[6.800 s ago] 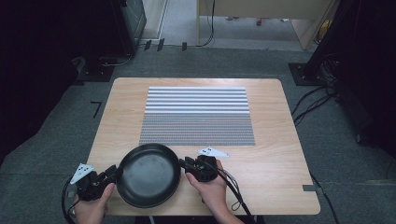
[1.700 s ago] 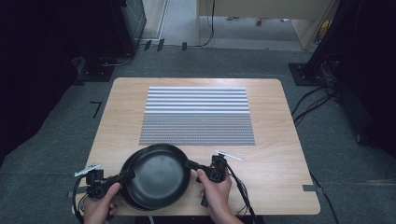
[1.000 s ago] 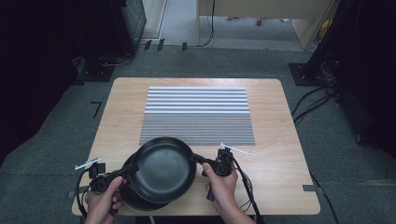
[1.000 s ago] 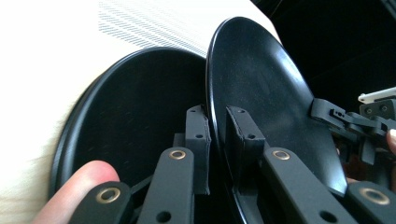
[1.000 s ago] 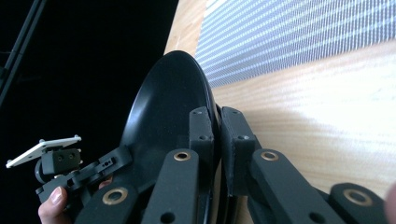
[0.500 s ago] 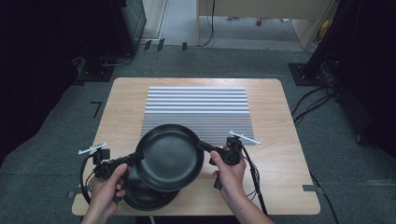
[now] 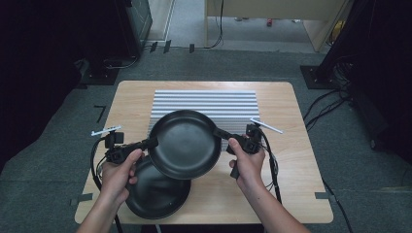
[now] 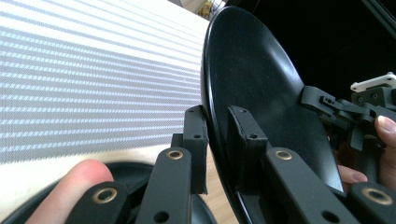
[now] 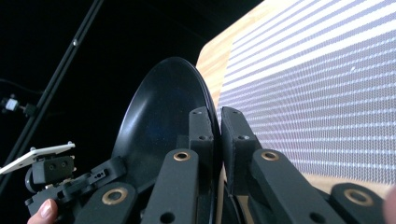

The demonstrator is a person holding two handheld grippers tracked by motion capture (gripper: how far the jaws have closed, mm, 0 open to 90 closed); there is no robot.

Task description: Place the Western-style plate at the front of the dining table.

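A black round plate [image 7: 184, 143] hangs in the air above the table, held by its rim from both sides. My left gripper [image 7: 150, 143] is shut on its left rim, and my right gripper [image 7: 218, 132] is shut on its right rim. In the left gripper view the plate [image 8: 252, 88] stands edge-on between the jaws, with the other gripper [image 8: 327, 105] at its far rim. In the right gripper view the plate [image 9: 163, 126] is pinched the same way. A second black plate [image 7: 155, 194] lies on the table below, near the front edge.
A striped grey-and-white mat [image 7: 204, 104] covers the middle of the wooden table [image 7: 296, 145]. Cables trail from both grippers off the table's front. Dark stands and cables ring the table on the floor.
Both grippers have lifted the upper plate off the lower one and carried it away from the front edge toward the mat. The lower plate has stayed in place.
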